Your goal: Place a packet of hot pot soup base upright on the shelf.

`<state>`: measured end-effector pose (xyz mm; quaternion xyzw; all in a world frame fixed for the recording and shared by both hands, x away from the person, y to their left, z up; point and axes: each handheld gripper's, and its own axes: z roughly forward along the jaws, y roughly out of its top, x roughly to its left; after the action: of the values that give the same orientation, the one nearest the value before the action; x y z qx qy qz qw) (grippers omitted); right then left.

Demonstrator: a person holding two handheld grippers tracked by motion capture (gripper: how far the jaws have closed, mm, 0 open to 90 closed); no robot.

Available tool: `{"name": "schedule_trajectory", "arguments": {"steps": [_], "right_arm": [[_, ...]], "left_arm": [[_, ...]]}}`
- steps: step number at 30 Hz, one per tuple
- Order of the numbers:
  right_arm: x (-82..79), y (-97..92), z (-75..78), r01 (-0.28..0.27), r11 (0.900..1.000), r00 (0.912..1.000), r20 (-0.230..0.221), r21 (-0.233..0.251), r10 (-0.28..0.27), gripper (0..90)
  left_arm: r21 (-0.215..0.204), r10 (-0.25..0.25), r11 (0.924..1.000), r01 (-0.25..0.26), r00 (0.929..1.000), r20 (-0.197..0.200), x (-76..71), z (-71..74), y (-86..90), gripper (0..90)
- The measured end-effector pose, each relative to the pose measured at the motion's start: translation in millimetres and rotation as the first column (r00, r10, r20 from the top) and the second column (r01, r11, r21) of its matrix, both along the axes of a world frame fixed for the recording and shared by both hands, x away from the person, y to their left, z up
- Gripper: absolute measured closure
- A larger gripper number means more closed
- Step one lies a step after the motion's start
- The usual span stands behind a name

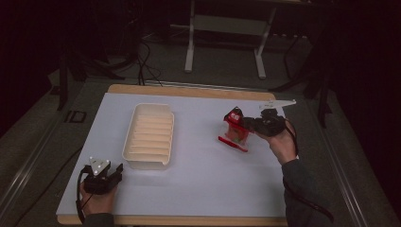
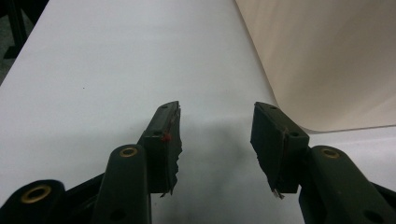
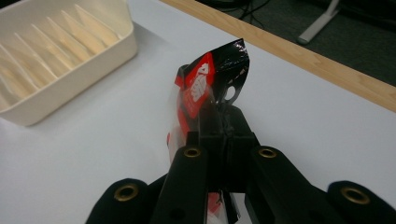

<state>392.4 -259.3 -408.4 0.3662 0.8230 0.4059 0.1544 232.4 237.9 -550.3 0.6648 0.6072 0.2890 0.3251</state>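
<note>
High view: the right tongs (image 1: 247,124) are pinching the top of a red-and-black packet (image 1: 235,126), holding it upright at the right side of the bench (image 1: 198,189), with a red strip (image 1: 232,144) lying just near of it. The left tongs (image 1: 115,172) are resting wide apart with nothing between them at the near-left corner, just beside the cream tray (image 1: 149,135). Bare bench is lying open between tray and packet, and along the near edge.

Tray (image 1: 149,137) left-centre on table (image 1: 198,189); packet (image 1: 235,126) well right of it; stick (image 1: 232,144) just before packet.
</note>
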Motion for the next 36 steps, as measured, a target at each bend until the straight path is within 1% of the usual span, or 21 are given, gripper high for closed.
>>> {"name": "schedule_trajectory", "arguments": {"steps": [7, 9, 14, 18, 25, 32, 36], "right_arm": [[-1.8, 11.0, 0.9, -0.038, 0.9992, 0.9993, 0.0, -0.011, 0.038, 88.8], [-1.8, 14.0, 0.6, -0.045, 0.999, 0.999, -0.003, -0.007, 0.045, 88.8], [-3.4, 22.5, 0.8, -0.067, 0.9977, 0.9977, 0.008, -0.012, 0.067, 88.8], [-6.3, 31.0, 3.9, -0.091, 0.9957, 0.9957, 0.017, -0.015, 0.092, 88.7], [-5.6, 41.7, 8.2, -0.108, 0.9938, 0.9937, 0.027, -0.027, 0.109, 88.8], [-3.3, 51.1, 10.1, -0.121, 0.9921, 0.9917, 0.04, -0.033, 0.122, 88.7], [-2.0, 55.2, 10.7, -0.122, 0.9919, 0.9912, 0.047, -0.034, 0.124, 88.7]], "left_arm": [[-0.001, 0.001, 1.0, -0.001, 1.0, 0.0, 0.0, 0.0, 0.0, 52.2], [-0.001, 0.001, 1.0, -0.001, 1.0, 0.0, 0.0, 0.0, 0.0, 52.2], [-0.002, 0.002, 1.0, -0.002, 1.0, 0.002, -0.1, 0.0, 0.1, 52.2], [-0.001, 0.001, 1.0, -0.001, 1.0, 0.0, 0.0, 0.0, 0.0, 52.2], [-0.006, 0.001, 1.0, -0.001, 1.0, 0.003, 0.0, 0.0, 0.3, 52.1], [-0.032, 0.006, 0.9995, -0.006, 0.9999, 0.008, -0.4, 0.0, 2.8, 51.8], [-0.035, 0.009, 0.9994, -0.008, 0.9999, 0.01, -0.5, 0.0, 3.2, 51.8]]}}
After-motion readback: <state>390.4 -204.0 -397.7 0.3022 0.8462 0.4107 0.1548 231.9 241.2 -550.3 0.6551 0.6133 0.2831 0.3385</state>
